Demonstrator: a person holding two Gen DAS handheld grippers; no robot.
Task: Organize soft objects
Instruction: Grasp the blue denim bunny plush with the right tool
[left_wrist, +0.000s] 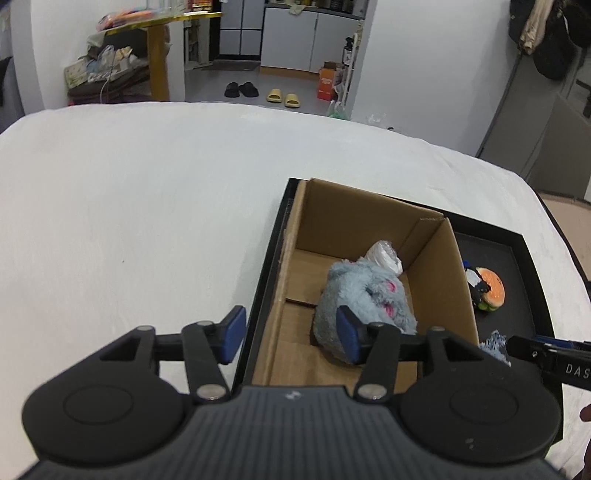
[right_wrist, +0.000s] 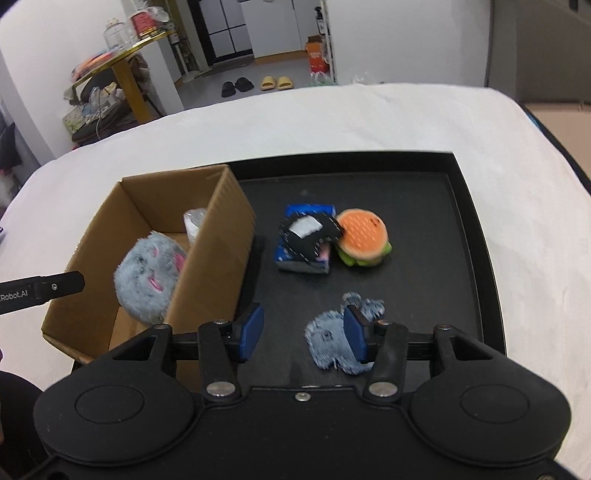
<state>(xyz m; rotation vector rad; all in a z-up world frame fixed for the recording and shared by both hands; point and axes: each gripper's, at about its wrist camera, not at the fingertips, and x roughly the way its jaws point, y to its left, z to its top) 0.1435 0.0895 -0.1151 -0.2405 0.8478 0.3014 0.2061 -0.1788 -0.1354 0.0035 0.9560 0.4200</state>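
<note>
A grey furry plush lies in the cardboard box beside a white wrapped bundle. My left gripper is open and empty above the box's left wall. My right gripper is open and empty just above a frayed denim piece on the black tray. A burger plush and a blue pack with a black fabric piece on it lie further back on the tray.
The tray stands on a white cloth-covered table. The left gripper's side shows at the left of the right wrist view. Beyond the table are a yellow side table, slippers and cabinets.
</note>
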